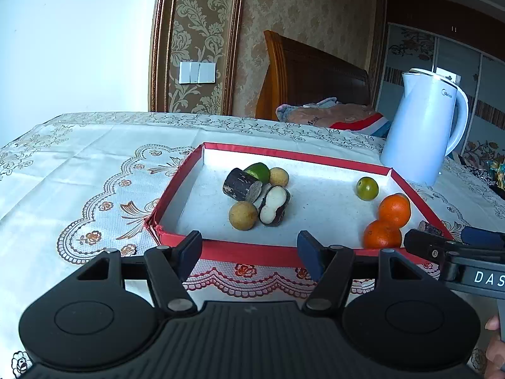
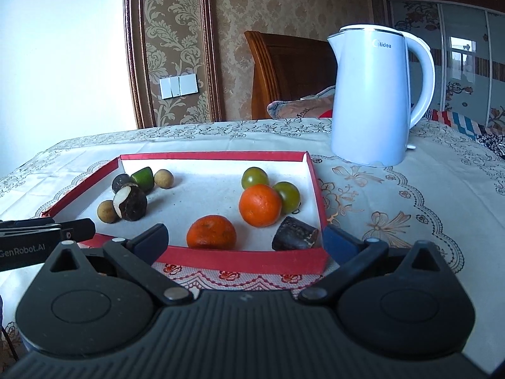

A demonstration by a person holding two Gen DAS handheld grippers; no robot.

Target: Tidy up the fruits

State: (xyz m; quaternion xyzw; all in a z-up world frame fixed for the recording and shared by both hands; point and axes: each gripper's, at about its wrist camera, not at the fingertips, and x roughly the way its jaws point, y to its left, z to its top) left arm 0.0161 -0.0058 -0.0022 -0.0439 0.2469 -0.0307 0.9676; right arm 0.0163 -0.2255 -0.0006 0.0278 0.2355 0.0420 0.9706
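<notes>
Fruits all sit inside the red tray point(image 2: 252, 260) on the lace cloth point(image 1: 79, 170); none lies loose on the cloth in either view, so I judge the gathering done and the sorting well along, perhaps finished.

Left group, far-left of tray: two tan longans point(image 1: 243, 215), a green piece point(image 1: 259, 171), a dark cut cane length point(image 1: 241, 185), and a dark-skinned piece showing white flesh point(image 1: 274, 205); all close, several touching.

Right group, near-right: two oranges point(image 2: 211, 232) with dimpled peel, two green-yellow tomatoes point(image 2: 255, 177) just behind the farther orange, and another dark cane stub point(image 2: 295, 233) against the right wall; that stub sits apart from its twin on the left, so one move may remain, though I cannot be sure what grouping is wanted.

My left tongs point(image 1: 249, 252) hang spread at the near rim, pinching nothing; my right tongs point(image 2: 246, 240) likewise spread wide and bare, just short of the near wall.

White kettle point(image 2: 375, 94) stands beyond the tray, far right.
</notes>
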